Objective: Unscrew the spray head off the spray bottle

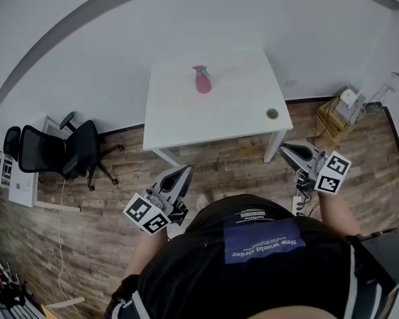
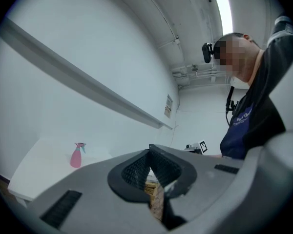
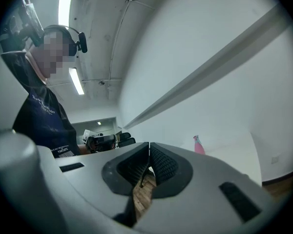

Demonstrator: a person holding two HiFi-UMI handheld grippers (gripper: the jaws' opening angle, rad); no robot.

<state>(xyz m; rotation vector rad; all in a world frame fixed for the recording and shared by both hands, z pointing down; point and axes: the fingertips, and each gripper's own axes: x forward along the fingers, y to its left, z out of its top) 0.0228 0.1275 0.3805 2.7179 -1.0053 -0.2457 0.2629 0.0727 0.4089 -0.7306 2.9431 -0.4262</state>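
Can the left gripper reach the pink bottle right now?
Probably not yet: the left gripper is shut and held short of the table, though nothing blocks the bottle standing on it.

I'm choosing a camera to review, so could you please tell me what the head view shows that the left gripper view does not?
Only the head view: the black office chair to the left of the white table. Only the left gripper view: the ceiling light, a wall notice, and a close look at the left gripper, its jaws closed and empty. Both: the pink spray bottle standing untouched on that table.
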